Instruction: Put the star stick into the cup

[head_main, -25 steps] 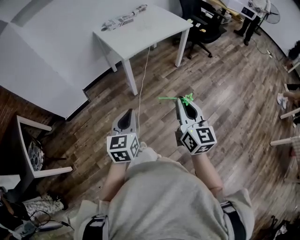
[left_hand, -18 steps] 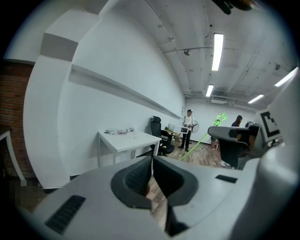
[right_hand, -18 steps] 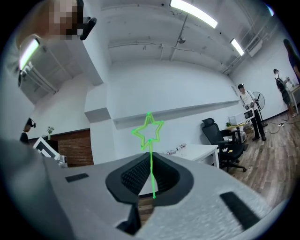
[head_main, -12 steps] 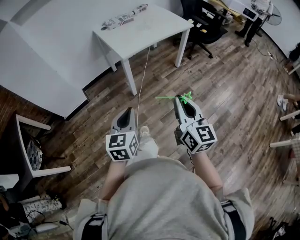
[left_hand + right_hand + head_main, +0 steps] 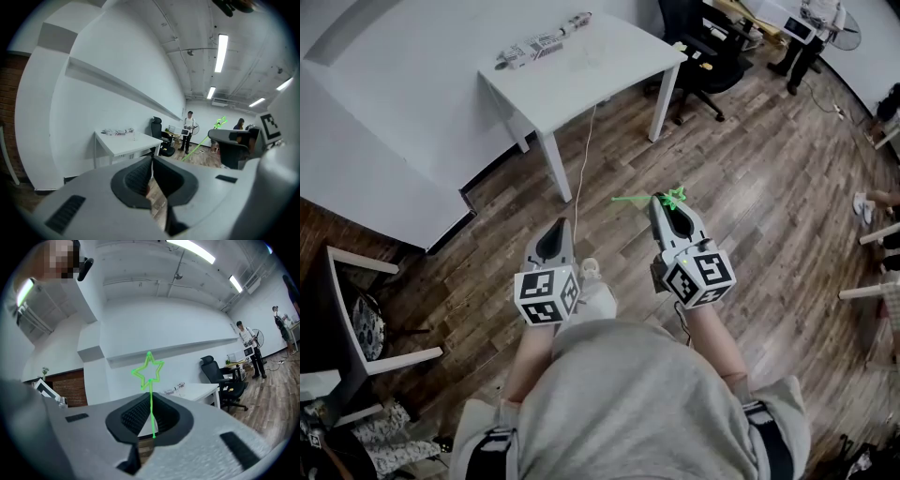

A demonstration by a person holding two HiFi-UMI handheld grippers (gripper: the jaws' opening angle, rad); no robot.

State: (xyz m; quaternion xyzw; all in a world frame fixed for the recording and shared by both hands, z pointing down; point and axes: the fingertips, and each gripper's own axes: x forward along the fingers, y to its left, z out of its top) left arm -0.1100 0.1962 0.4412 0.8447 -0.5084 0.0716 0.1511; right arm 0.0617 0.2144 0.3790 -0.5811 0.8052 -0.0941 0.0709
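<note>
Green star stick [image 5: 673, 198] pinched in the right tongs [image 5: 662, 202], held in the air over the floor.

Nearest is the person's grey-clad torso [image 5: 628, 403], with both arms out in front. The left tongs [image 5: 560, 226] are pressed together on nothing. The right tongs clamp the thin shaft of the star stick, and its outlined star stands just past their tips. Under both lies the brown wood-plank floor [image 5: 750, 169]. Farther off stands the white four-legged tabletop [image 5: 581, 84], which bears a small clear cup [image 5: 133, 136] and some black-and-white patterned items [image 5: 542, 42] along its far edge. The star stick is well apart from that cup. A black office chair [image 5: 698, 42] sits beyond the tabletop, and a standing person [image 5: 803, 33] is farther still.
</note>
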